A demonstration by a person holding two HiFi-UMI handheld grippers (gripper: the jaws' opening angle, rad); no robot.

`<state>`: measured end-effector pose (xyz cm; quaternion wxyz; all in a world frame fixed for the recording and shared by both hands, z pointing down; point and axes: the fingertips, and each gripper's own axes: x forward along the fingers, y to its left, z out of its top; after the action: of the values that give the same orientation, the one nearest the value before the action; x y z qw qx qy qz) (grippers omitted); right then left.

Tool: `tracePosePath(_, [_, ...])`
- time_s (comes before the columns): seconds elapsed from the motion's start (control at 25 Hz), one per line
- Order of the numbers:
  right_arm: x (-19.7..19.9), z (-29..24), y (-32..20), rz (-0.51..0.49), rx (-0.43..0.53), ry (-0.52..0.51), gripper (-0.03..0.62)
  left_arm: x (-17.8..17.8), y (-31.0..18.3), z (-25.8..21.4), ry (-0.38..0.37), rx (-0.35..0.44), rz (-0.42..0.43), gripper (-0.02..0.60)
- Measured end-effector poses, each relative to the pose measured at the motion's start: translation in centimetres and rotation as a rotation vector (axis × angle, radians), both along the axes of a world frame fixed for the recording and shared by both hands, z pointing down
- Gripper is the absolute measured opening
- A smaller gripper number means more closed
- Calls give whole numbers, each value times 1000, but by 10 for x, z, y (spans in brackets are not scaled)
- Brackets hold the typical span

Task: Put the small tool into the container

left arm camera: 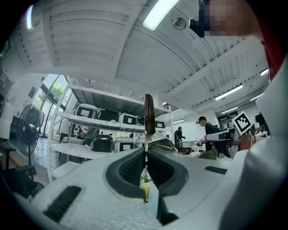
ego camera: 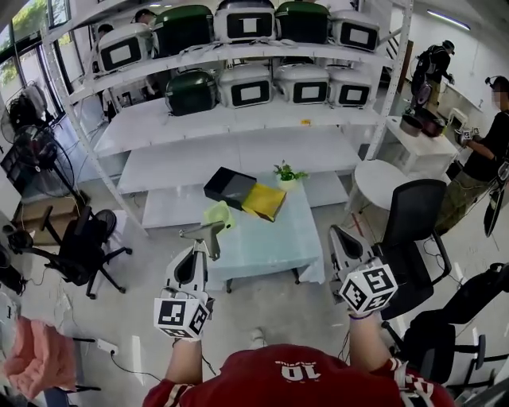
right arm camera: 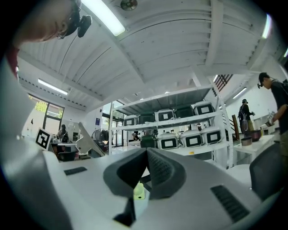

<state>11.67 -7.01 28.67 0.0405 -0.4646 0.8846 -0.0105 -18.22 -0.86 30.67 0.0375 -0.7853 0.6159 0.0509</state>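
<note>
Left gripper (left arm camera: pixel 146 155) jaws clamp the small tool (left arm camera: pixel 150 114) by its thin metal blade, short of the table (ego camera: pixel 270 238). Right gripper (right arm camera: pixel 146 155) is closed and empty. Stiff, light and probably slick, the tool holds best pinched flat across its blade.

Light: we see bright, even glow from long white ceiling strip lamps (left arm camera: pixel 159 13) | Edges: strong fisheye bending, dark corners | Focus: we find little blur

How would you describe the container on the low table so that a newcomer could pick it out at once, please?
In front of the white shelving stands a low pale table. On its near left part sits the container, close to a black box and a flat yellow box. It alone is pale green.
</note>
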Motion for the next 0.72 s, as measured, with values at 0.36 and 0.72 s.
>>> tracePosePath(0.36, [-58,11,-56,-9,-12,33,4,-53,-55,15,50,-4,7,6])
tracePosePath(0.72, [-97,12,-84,-21,-5,88,4,-87,-91,24,96,4,14,6])
